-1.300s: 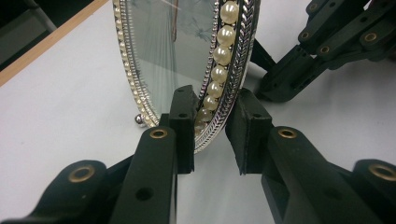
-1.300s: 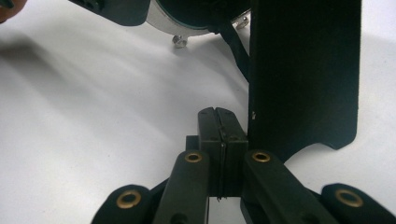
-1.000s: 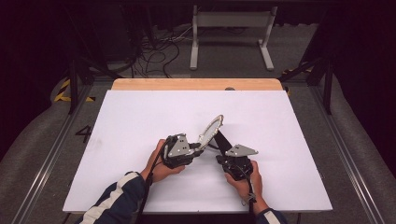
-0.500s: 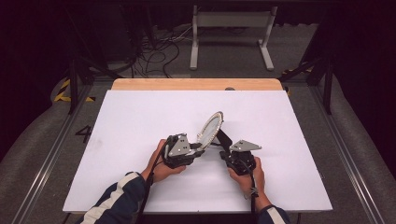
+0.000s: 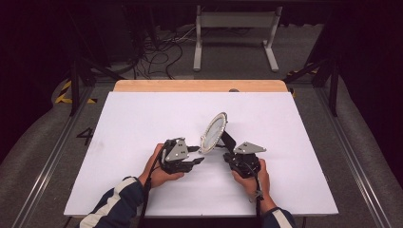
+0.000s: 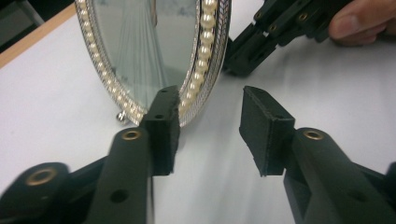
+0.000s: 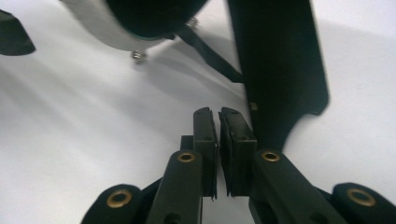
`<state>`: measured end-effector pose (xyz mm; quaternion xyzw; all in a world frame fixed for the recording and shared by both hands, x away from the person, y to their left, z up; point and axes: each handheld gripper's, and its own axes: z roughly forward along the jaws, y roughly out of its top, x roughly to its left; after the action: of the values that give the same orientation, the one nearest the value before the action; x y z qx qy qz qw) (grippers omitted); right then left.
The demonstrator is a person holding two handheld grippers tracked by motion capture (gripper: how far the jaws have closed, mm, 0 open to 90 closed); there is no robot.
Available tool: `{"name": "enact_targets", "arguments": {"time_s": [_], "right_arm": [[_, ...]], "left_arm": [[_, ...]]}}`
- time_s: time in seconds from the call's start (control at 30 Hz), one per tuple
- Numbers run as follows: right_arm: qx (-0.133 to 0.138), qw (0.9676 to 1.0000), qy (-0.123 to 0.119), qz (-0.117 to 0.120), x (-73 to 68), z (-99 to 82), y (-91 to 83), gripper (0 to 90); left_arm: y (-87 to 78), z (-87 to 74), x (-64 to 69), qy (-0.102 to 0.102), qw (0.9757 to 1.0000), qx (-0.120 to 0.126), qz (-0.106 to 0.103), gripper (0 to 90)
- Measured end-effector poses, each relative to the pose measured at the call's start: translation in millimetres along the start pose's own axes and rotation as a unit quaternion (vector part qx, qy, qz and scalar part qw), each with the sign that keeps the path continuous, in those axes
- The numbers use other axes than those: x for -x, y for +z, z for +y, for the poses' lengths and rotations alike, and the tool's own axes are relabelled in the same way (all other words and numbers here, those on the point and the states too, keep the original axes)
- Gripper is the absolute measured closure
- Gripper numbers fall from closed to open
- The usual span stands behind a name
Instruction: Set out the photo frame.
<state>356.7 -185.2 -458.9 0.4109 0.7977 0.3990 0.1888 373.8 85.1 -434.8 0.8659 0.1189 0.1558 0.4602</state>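
Note:
An oval mirror [image 5: 214, 132] with a pearl-beaded silver rim stands tilted on the white table top [image 5: 142, 123], propped by its black back stand [image 5: 229, 140]. My left gripper [image 5: 199, 154] is at the mirror's lower front edge. Its jaws have just been opening and now stand open [image 6: 210, 126] with only bare table between them. The mirror's rim [image 6: 201, 70] is just past the left pad [image 6: 163, 126]. My right gripper [image 5: 228, 154] sits behind the mirror [image 7: 140, 18]. Its jaws [image 7: 218, 114] have just parted to a narrow slit holding nothing, beside the black stand [image 7: 275, 70].
A person's hands hold both grippers near the table's middle front. The other gripper [image 6: 280, 28] and a thumb show behind the mirror in the left gripper view. A wooden strip [image 5: 199, 85] borders the table's far edge. Beyond it are cables [image 5: 161, 52] and a metal frame [image 5: 235, 28] on the floor.
The left gripper's jaws have spread away from the mirror's rim. The right hand has shifted slightly to the right. The mirror stays standing in about the same spot.

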Motion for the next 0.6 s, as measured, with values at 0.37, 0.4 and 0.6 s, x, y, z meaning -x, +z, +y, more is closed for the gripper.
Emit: {"name": "enact_targets", "arguments": {"time_s": [0.37,0.4,0.6], "right_arm": [[0.048,0.9983,-0.019,0.028,-30.8,8.8,-7.7,66.4],[0.05,0.9982,-0.022,0.026,-32.4,9.7,-7.1,63.6],[0.064,0.9974,-0.017,0.029,-35.9,16.8,-2.7,51.3]], "left_arm": [[-31.8,-29.6,4.8,-0.027,0.9987,-0.034,0.028,34.5],[-34.9,-33.0,5.1,-0.031,0.9983,-0.035,0.034,32.2],[-55.8,-55.0,4.0,-0.056,0.9948,-0.058,0.062,22.5]]}}
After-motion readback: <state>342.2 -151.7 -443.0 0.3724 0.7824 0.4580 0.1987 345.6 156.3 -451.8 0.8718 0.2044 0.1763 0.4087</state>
